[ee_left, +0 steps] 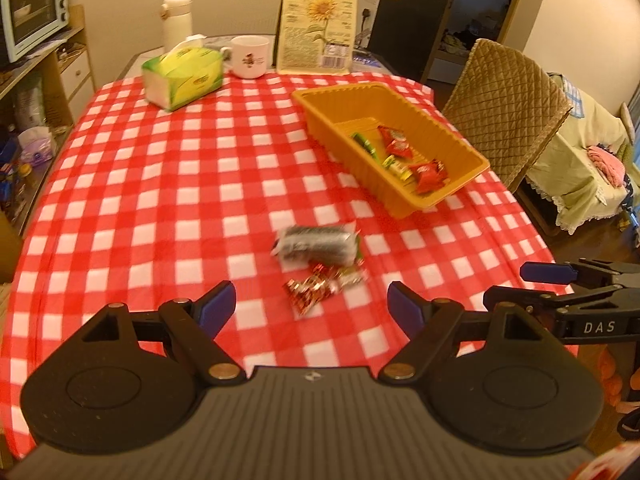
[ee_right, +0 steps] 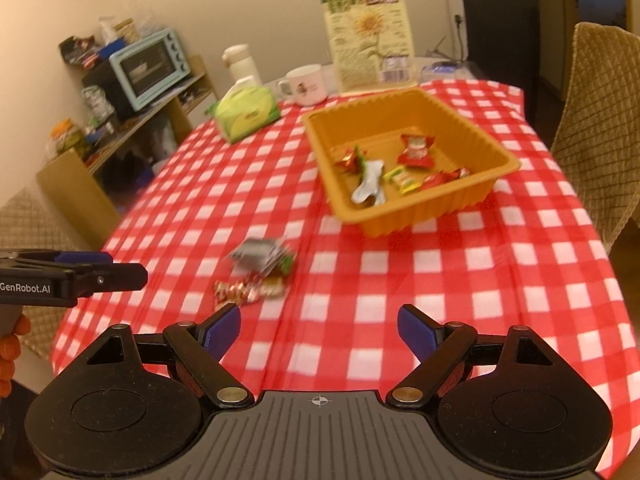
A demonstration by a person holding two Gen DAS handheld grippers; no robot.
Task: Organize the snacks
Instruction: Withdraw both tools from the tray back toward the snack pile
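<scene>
The left tool [ee_left: 310,306] is held above the near edge of the surface, tilted downward, its blue-padded fingers spread wide with nothing between them. The right tool [ee_right: 319,330] is held just beside it in the same tilted pose, equally wide open and empty; its tip is seen at the right edge of the left wrist view. An orange-gloved hand [ee_right: 10,344] is glimpsed at the left edge of the right wrist view.

The surface [ee_left: 160,200] is covered by a red and white checked cloth. At its far end are set a green tissue pack [ee_left: 184,76], a white mug [ee_left: 249,57], a white flask [ee_left: 177,22] and an upright bag printed with a sunflower [ee_left: 320,24]. A quilted chair [ee_left: 508,108] is placed at the right side, and a pale blue oven [ee_left: 32,12] is kept on shelves to the left.

An orange tray [ee_left: 320,98] is set on the right half of the surface; red, green and yellow wrapped snacks [ee_left: 394,142] are lying inside it. A small heap of loose snacks [ee_left: 316,258], blurred, is left on the cloth between the tray and the tools: a grey and white packet lies on top, with red and silver wrappers nearer the tools.
</scene>
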